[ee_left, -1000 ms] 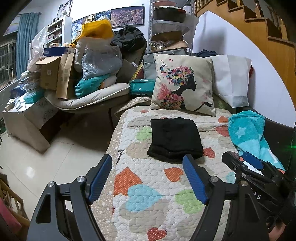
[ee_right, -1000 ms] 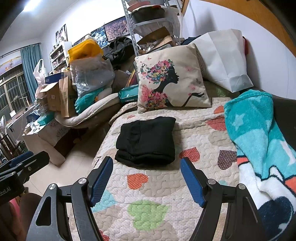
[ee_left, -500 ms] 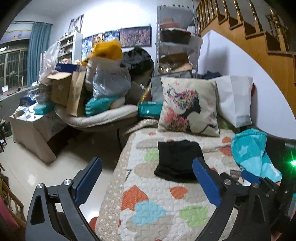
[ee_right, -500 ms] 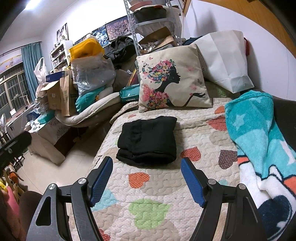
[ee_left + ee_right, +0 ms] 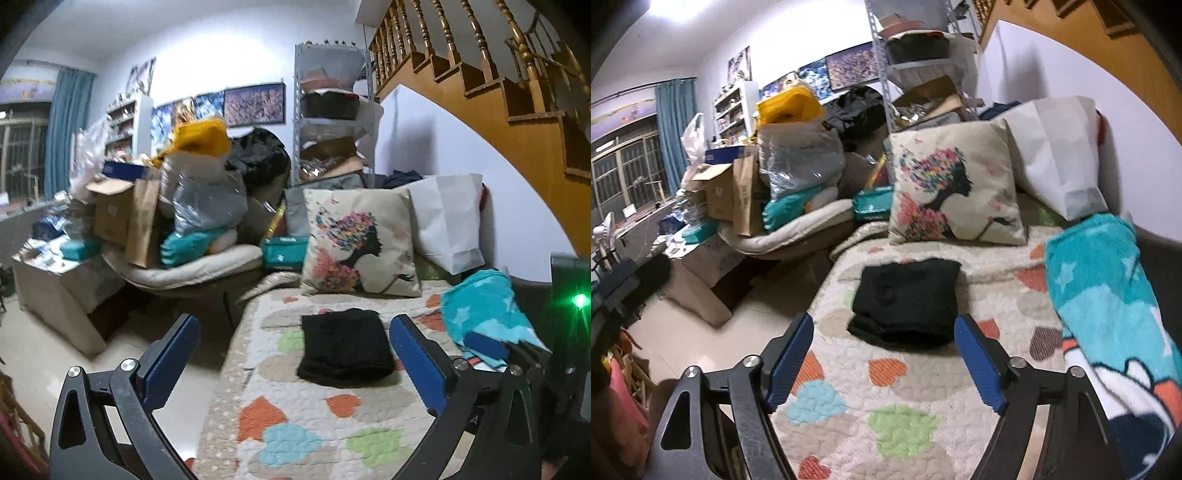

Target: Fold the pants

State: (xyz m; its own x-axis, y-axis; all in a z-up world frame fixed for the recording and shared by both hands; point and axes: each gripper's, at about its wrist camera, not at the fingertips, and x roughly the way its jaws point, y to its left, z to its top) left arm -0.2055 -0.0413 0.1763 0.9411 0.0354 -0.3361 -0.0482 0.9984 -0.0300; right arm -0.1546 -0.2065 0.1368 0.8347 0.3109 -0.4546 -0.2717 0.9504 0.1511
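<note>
The black pants [image 5: 345,347] lie folded into a compact rectangle on the heart-patterned quilt [image 5: 295,424], just short of the pillow. My left gripper [image 5: 294,323] hangs above the quilt's near part, back from the pants, its blue-padded jaws opening wide with nothing between them. In the right wrist view the same pants [image 5: 905,295] sit just beyond my right gripper [image 5: 884,320]. Its jaws are also opening and hold nothing, and its pads do not touch the cloth. The right gripper's blue pad [image 5: 484,345] also shows at the right of the left wrist view.
A cushion printed with a floral woman's profile [image 5: 953,188] and a white bag [image 5: 1056,155] stand behind the pants. A teal star blanket [image 5: 1108,295] covers the bed's right side. Piled boxes and bags [image 5: 177,206] crowd the left, with tiled floor [image 5: 44,354] below them.
Both grippers have risen and drawn back from the pants, and the left view has tilted up. The left jaws have spread much wider. The pants have not moved.
</note>
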